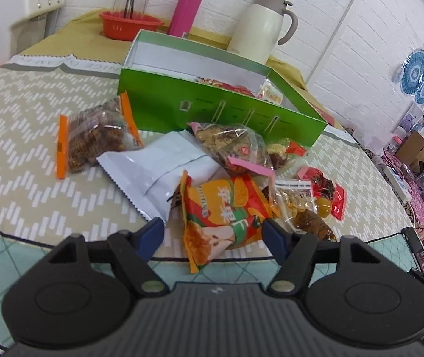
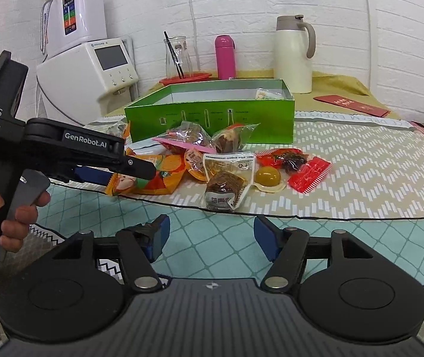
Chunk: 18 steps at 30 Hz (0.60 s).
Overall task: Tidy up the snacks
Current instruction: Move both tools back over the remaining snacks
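Open box stands mid-table, a few snack packs inside at its right end. Behind it, left to right: basket holding a glass carafe, flask, jug. Before the box, loose snack packets lie heaped, touching and overlapping. One packet lies apart at left. An envelope lies behind right.

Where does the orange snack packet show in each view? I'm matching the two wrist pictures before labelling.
Left wrist view: the orange snack packet lies low in the centre, between the fingers of the left hand-held gripper.
Right wrist view: the packet is left of centre, partly hidden behind the left hand-held gripper.
Shared landmark: the green box behind the snack pile.
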Tool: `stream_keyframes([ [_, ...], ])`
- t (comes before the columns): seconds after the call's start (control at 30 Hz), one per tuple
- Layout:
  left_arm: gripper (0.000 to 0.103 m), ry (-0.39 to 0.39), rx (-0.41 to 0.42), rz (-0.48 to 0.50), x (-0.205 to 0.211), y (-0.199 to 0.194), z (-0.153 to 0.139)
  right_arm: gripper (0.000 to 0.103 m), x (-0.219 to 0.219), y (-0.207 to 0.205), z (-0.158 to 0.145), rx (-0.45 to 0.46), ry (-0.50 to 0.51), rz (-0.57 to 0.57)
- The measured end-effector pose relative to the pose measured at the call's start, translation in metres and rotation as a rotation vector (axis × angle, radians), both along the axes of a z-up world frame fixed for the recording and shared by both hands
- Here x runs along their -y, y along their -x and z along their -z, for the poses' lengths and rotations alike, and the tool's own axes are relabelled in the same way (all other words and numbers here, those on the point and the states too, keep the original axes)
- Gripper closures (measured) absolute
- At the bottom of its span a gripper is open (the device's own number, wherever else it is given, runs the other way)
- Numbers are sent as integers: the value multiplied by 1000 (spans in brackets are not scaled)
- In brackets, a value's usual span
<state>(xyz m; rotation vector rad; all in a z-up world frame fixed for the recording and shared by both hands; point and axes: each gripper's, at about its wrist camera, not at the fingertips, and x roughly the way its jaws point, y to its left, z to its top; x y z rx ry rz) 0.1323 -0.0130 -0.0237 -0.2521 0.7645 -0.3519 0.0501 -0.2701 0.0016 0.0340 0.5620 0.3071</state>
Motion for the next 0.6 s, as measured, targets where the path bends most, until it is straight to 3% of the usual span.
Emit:
stream_keyframes([
  [0.03,63,-8,2,0,1,1,0,0,0,-2,0,-1,-2,-2],
  [0.1,73,8,-9,8,1,5,1,0,-1,-6,-1,-7,-6,-21],
  [0.17,75,-4,-12,-3,4,14,0,0,0,-8,-1,-12,-20,-35],
  [0.4,73,12,-11,25,11,58,-3,0,3,-11,2,-20,-39,-70],
  [0.47,45,16,16,-27,4,53,-9,2,0,-12,3,-20,-33,-81],
  [0.57,44,22,33,-73,-5,35,-13,14,-3,-12,0,-6,-36,-101],
  [0.6,44,29,25,-72,-7,29,-12,23,-3,-14,-2,0,-39,-111],
])
